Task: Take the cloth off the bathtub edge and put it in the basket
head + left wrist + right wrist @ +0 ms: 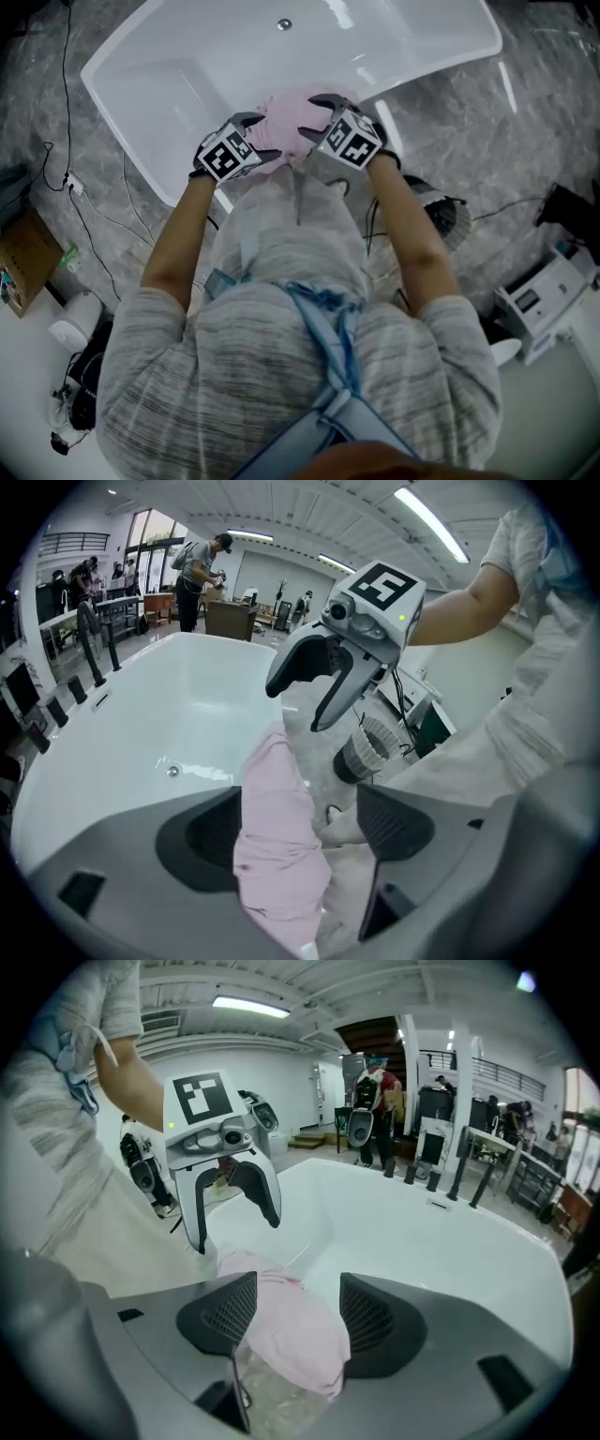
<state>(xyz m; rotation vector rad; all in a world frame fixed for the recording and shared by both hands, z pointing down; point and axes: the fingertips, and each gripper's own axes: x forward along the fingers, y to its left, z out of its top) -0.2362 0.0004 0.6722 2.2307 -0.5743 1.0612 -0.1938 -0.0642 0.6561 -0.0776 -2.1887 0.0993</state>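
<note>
A pink cloth [292, 114] hangs over the near rim of the white bathtub [178, 70]. Both grippers stand over it, pointing steeply down. My left gripper [258, 136] is at the cloth's left end and my right gripper [317, 114] at its right end. In the left gripper view the cloth [277, 846] lies between the spread jaws of the left gripper [300, 829], close to the left pad and apart from the right one. In the right gripper view the cloth [291, 1330] sits between the parted jaws of the right gripper [298, 1316]. The basket [448, 214] stands on the floor to my right.
The tub's drain [284, 24] is at the far end and black taps [450, 1180] stand on the far rim. Cables [94, 206] run over the marble floor at left, near a cardboard box [23, 258]. A white device [544, 300] sits at right. People stand far off.
</note>
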